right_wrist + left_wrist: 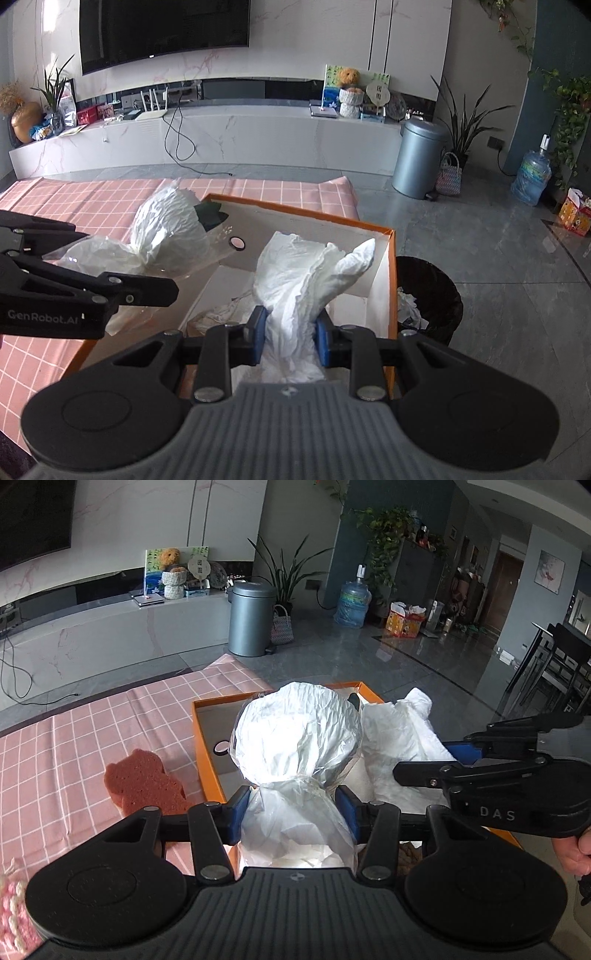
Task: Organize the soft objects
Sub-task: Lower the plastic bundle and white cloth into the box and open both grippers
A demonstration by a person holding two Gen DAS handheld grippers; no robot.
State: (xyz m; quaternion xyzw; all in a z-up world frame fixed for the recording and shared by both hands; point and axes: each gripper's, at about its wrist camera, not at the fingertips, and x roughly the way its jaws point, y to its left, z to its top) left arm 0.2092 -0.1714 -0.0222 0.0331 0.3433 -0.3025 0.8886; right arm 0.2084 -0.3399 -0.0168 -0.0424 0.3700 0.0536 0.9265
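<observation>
Left gripper [293,806] pinches the neck of a plastic-wrapped white bundle [297,727]; right gripper [290,332] squeezes crumpled white paper [310,269], both held over the orange box [205,753], apparently for stowing. Box sits at the pink checked cloth's [74,738] far corner, brown sponge [142,781] beside; grey tiled living room beyond

"DAS", "GenRobot.AI" on hand-held grippers [509,814]

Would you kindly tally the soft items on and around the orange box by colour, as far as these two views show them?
White: 2, the plastic-wrapped bundle in the left gripper and the loose white wad in the right gripper, both over the orange box.
Reddish-brown: 1, the sponge on the pink checked cloth.
Pink and white: 1, a knitted piece at the frame edge.
Total: 4
</observation>
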